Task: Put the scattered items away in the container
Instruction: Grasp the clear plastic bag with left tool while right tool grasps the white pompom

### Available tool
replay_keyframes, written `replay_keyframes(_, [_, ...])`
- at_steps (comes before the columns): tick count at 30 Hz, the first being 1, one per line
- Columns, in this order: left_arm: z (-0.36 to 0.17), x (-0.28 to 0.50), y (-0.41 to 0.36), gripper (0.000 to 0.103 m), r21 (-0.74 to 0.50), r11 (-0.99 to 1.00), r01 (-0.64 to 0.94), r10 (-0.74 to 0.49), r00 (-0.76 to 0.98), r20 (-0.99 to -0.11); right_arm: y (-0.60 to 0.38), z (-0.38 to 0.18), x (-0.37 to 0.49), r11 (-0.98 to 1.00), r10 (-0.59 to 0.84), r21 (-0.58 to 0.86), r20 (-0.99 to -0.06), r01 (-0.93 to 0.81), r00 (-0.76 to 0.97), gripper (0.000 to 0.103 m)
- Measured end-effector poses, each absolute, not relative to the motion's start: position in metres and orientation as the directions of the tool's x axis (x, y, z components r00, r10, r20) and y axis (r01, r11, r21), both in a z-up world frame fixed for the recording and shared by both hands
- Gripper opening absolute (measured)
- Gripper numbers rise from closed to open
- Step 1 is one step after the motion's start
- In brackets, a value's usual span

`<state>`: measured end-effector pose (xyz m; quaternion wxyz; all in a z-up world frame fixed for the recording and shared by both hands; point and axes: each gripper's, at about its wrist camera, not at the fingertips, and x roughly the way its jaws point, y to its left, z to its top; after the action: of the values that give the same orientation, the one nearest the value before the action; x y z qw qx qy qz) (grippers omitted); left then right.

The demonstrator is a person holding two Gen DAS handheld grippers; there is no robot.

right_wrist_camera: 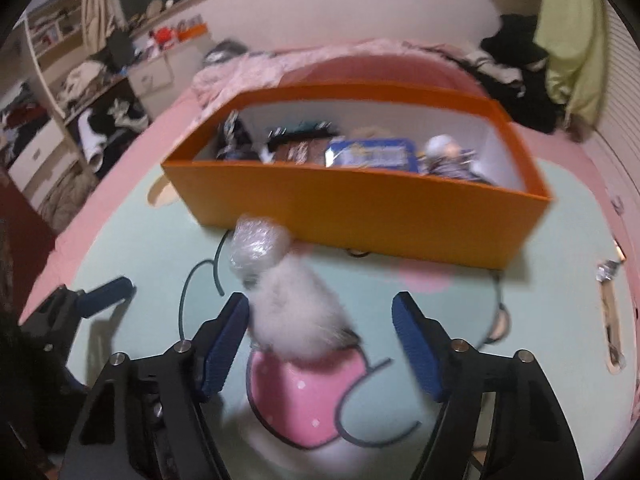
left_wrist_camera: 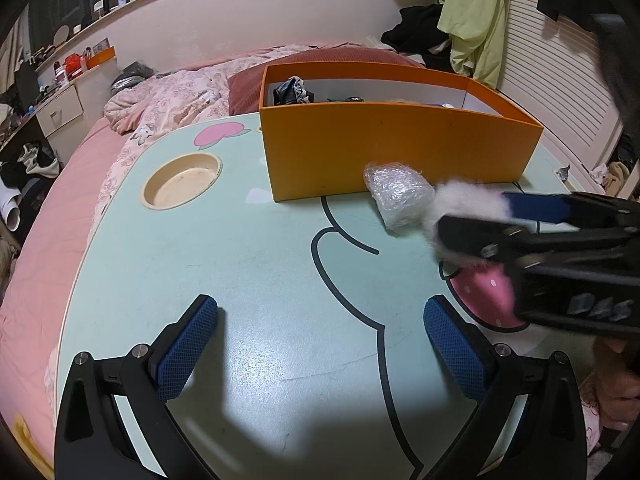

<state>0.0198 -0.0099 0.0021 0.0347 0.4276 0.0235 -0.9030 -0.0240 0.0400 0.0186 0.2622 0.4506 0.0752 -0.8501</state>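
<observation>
An orange box (left_wrist_camera: 384,148) stands on the pale green table (left_wrist_camera: 248,264); it also shows in the right wrist view (right_wrist_camera: 360,212), holding several items. A bubble-wrapped bundle (left_wrist_camera: 398,196) lies in front of the box, also in the right wrist view (right_wrist_camera: 254,246). A white fluffy item (right_wrist_camera: 298,312) lies just behind it, between the open fingers of my right gripper (right_wrist_camera: 320,320), touching the left pad; it also shows in the left wrist view (left_wrist_camera: 460,204). My left gripper (left_wrist_camera: 322,320) is open and empty above the table.
A round cup recess (left_wrist_camera: 182,186) sits in the table's left part. A small metal object (right_wrist_camera: 608,270) lies on the table's right side. A bed with pink bedding (left_wrist_camera: 168,96) lies behind the table. Clothes (left_wrist_camera: 472,20) hang at the right.
</observation>
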Motion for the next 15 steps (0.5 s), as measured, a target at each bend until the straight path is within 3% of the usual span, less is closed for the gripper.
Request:
replay_keyframes(1, [0.002, 0.02, -0.01, 0.103, -0.013, -0.996, 0.083, -0.043, -0.632, -0.774, 0.036, 0.014, -0.025, -0.843, -0.366, 0.089, -0.817, 0.53, -0.445, 0.062])
replay_keyframes(2, [0.002, 0.02, -0.01, 0.103, -0.012, -0.996, 0.083, -0.043, -0.632, -0.773, 0.035, 0.014, -0.024, -0.841, -0.356, 0.059, -0.809, 0.538, -0.468, 0.046])
replay_keyframes(3, [0.003, 0.02, -0.01, 0.103, -0.012, -0.996, 0.083, -0.043, -0.632, -0.773, 0.034, 0.015, -0.022, -0.836, -0.359, 0.053, -0.806, 0.546, -0.471, 0.036])
replay_keyframes(8, [0.002, 0.02, -0.009, 0.103, -0.013, -0.996, 0.083, -0.043, -0.633, -0.773, 0.06, 0.02, -0.013, -0.847, -0.413, 0.118, -0.76, 0.518, -0.502, 0.036])
replay_keyframes(15, [0.002, 0.02, -0.009, 0.103, -0.012, -0.996, 0.084, -0.044, -0.633, -0.773, 0.092, 0.024, 0.023, -0.914, -0.25, -0.034, -0.737, 0.404, -0.628, 0.036])
